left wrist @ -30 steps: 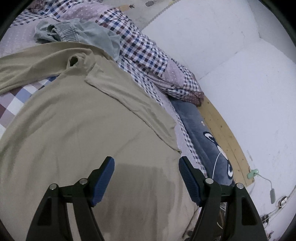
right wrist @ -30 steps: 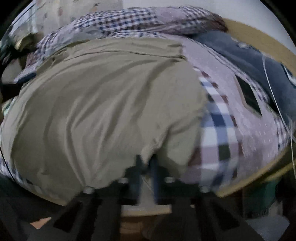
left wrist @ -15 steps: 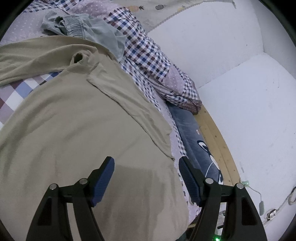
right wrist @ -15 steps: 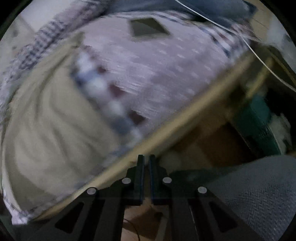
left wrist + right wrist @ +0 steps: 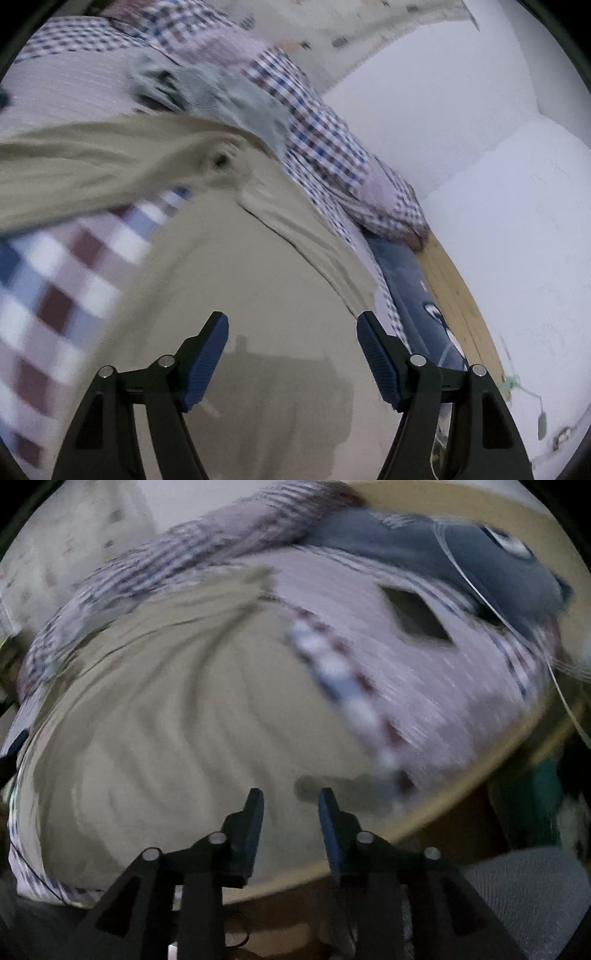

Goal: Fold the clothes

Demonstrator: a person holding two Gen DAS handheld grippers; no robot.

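The beige long-sleeved top [image 5: 258, 280] lay spread flat on the bed's checked quilt [image 5: 55, 295], one sleeve running out toward 9 o'clock in the left wrist view. The left tongs [image 5: 291, 354] hung above the top's body, spread wide and empty. The right tongs [image 5: 291, 825] stood partly apart, holding nothing, over the top's edge [image 5: 184, 738]. A grey-green garment [image 5: 229, 96] lay crumpled at 12 o'clock.

No readable text, labels, numbers — none.
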